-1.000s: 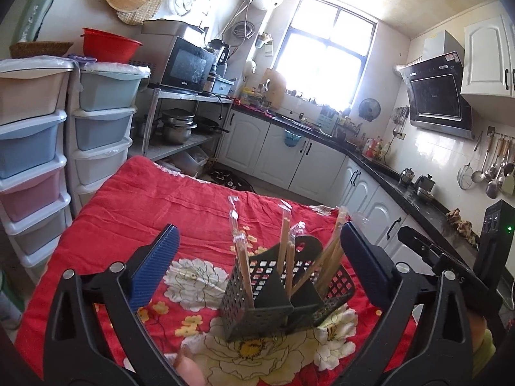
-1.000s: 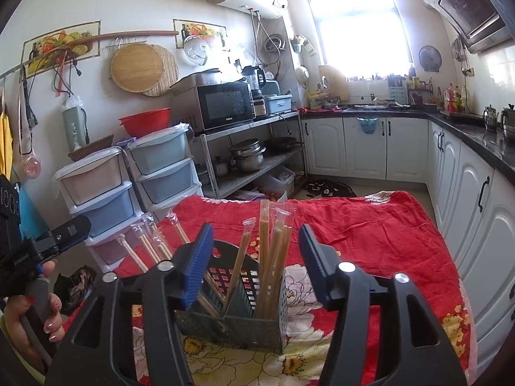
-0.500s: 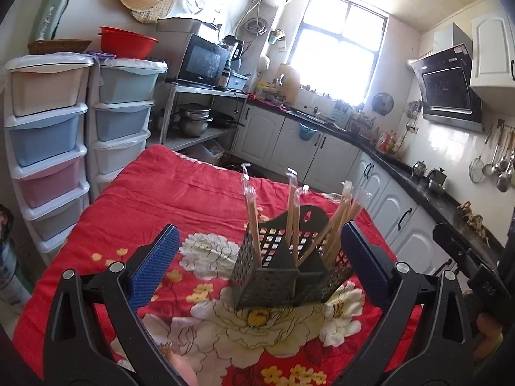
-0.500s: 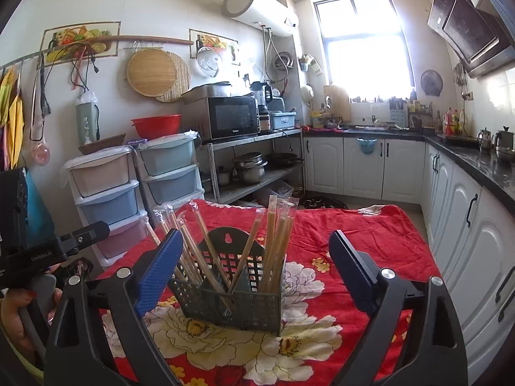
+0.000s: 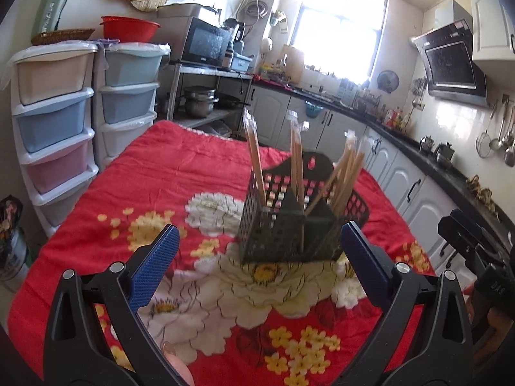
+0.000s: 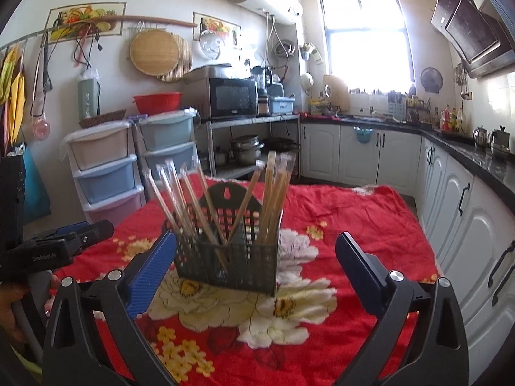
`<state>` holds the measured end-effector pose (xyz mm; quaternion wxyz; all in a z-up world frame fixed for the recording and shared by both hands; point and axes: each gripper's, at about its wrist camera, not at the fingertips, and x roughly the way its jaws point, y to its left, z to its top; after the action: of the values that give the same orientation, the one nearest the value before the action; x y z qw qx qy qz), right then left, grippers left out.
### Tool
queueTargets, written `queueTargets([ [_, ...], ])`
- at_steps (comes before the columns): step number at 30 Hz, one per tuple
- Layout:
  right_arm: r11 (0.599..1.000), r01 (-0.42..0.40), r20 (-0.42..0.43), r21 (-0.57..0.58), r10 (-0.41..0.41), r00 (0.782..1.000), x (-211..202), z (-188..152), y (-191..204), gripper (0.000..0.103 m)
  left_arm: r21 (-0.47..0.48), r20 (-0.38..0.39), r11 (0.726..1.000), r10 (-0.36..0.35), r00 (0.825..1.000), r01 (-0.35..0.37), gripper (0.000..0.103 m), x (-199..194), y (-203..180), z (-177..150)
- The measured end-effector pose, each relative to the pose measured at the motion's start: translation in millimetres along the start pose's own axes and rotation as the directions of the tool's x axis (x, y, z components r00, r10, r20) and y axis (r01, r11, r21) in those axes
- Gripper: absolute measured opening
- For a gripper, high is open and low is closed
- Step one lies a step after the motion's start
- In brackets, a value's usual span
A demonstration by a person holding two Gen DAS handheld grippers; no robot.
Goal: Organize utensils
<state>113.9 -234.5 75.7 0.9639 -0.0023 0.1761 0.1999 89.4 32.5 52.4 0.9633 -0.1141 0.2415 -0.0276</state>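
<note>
Before the mesh caddy, our right gripper had just opened wide, empty; leaning chopsticks might have snagged and tipped the caddy.

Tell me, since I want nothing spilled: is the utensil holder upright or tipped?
Upright. The utensil holder sits flat on the red floral cloth, with wrapped chopsticks leaning inside its compartments.

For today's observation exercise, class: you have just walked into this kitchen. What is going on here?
A person holds two grippers over a table with a red flowered cloth. A dark mesh utensil holder stands on it, its compartments filled with wrapped chopsticks that lean in bundles. The left gripper is open, with nothing between its fingers. The right gripper has just been opening and is now wide open too, with nothing gripped. The holder stands free in front of both.
</note>
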Motion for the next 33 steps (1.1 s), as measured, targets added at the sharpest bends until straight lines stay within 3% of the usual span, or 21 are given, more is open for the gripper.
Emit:
queueTargets([
  [5, 1.000, 0.009, -0.046, 0.002, -0.009, 0.999, 4, -21, 1, 0.096, 0.034, -0.023, 0.999, 0.010, 1.000, -0.009, 0.092, 3, -5, -22],
  [15, 1.000, 0.027, -0.088, -0.003, -0.027, 0.996, 12, -61, 6, 0.096, 0.065, 0.011, 0.998, -0.006, 1.000, 0.005, 0.092, 6, -17, -52],
  [19, 0.999, 0.035, -0.060, 0.000, -0.035, 0.998, 8, -71, 8, 0.096, 0.078, 0.038, 0.997, 0.009, 0.999, -0.012, 0.092, 6, -19, -58],
  [28, 0.999, 0.033, 0.093, 0.024, -0.035, 0.995, -14, -81, 6, 0.096, 0.094, 0.164, 0.995, 0.016, 0.986, -0.032, 0.092, -6, -18, -66],
  [33, 0.998, 0.038, 0.107, 0.040, -0.042, 0.993, -15, -84, 3, 0.096, 0.095, 0.195, 0.995, 0.011, 0.981, -0.030, 0.092, -10, -17, -67],
])
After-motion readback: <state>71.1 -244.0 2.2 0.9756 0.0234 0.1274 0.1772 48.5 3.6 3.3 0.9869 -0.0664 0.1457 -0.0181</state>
